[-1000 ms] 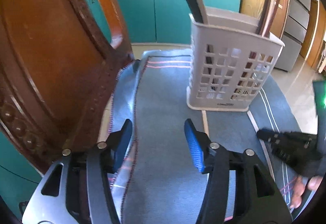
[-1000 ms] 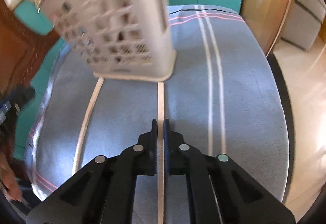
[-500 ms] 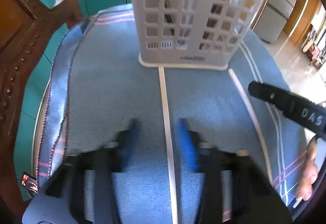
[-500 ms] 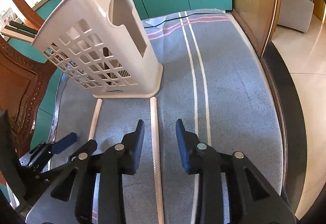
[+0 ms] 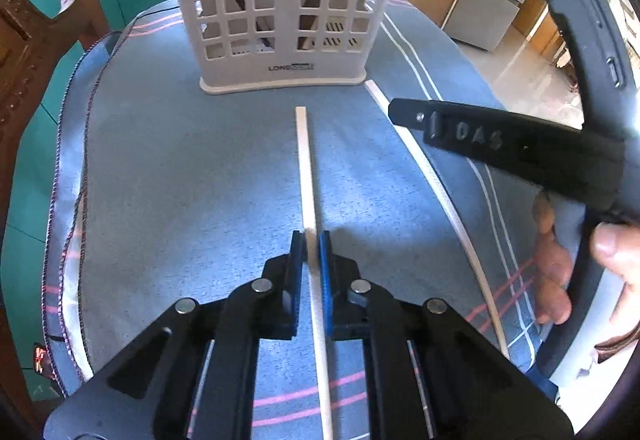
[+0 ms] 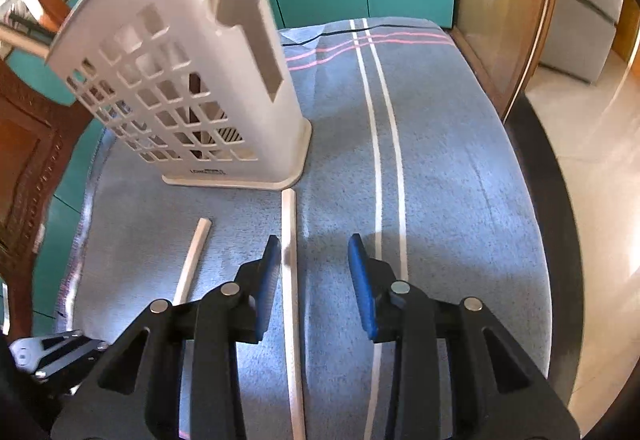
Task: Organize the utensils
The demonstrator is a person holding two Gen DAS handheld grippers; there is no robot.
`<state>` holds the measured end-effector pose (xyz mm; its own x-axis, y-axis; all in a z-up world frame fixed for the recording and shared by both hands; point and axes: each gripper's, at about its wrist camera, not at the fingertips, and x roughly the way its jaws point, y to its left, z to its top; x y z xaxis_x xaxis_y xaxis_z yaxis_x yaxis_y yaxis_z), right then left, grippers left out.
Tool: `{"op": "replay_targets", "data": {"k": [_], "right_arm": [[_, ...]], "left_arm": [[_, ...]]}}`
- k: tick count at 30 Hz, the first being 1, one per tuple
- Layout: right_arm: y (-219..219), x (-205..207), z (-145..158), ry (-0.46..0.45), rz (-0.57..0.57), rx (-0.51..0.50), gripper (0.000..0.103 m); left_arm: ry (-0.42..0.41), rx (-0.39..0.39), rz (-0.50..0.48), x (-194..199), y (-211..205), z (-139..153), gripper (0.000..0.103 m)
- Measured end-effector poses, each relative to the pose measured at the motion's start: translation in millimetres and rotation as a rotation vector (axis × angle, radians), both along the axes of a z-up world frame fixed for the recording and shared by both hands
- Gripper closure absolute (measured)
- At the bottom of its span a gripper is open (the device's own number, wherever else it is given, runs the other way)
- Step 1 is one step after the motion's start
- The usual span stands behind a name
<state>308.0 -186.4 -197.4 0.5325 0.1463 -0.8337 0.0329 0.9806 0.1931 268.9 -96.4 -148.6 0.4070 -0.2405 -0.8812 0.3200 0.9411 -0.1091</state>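
Observation:
Two pale chopsticks lie on the blue-grey cloth in front of a white slotted utensil basket (image 5: 280,0) that holds several dark utensils. My left gripper (image 5: 310,246) is shut on the left chopstick (image 5: 304,160), whose far tip stops short of the basket. The second chopstick (image 5: 424,168) lies to its right. In the right wrist view my right gripper (image 6: 312,256) is open over that second chopstick (image 6: 289,240), which lies close to the left finger. The left chopstick (image 6: 194,252) and the basket (image 6: 180,80) also show there.
A carved wooden chair (image 5: 24,40) stands at the left edge of the table. The cloth (image 6: 440,180) has white and pink stripes. The right gripper's black body and the hand holding it (image 5: 560,160) fill the right of the left wrist view. Teal cabinets stand behind.
My left gripper moved in over the left chopstick and closed on it. My right gripper opened, letting go of the other chopstick, and widened further.

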Motion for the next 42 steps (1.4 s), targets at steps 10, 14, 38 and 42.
{"op": "replay_targets", "data": {"k": [10, 14, 38, 42], "right_arm": [[18, -1, -4, 0.009, 0.087, -0.037, 0.096], [14, 0, -4, 0.006, 0.098, -0.038, 0.096], [28, -8, -2, 0.012, 0.127, -0.032, 0.079], [27, -9, -1, 0.013, 0.123, -0.041, 0.077]], "left_arm": [[-0.044, 0.057, 0.044, 10, 6, -1, 0.070], [-0.039, 0.071, 0.088, 12, 16, -1, 0.095], [-0.085, 0.113, 0.211, 21, 33, -1, 0.084], [-0.079, 0.126, 0.184, 14, 32, 2, 0.088]]}}
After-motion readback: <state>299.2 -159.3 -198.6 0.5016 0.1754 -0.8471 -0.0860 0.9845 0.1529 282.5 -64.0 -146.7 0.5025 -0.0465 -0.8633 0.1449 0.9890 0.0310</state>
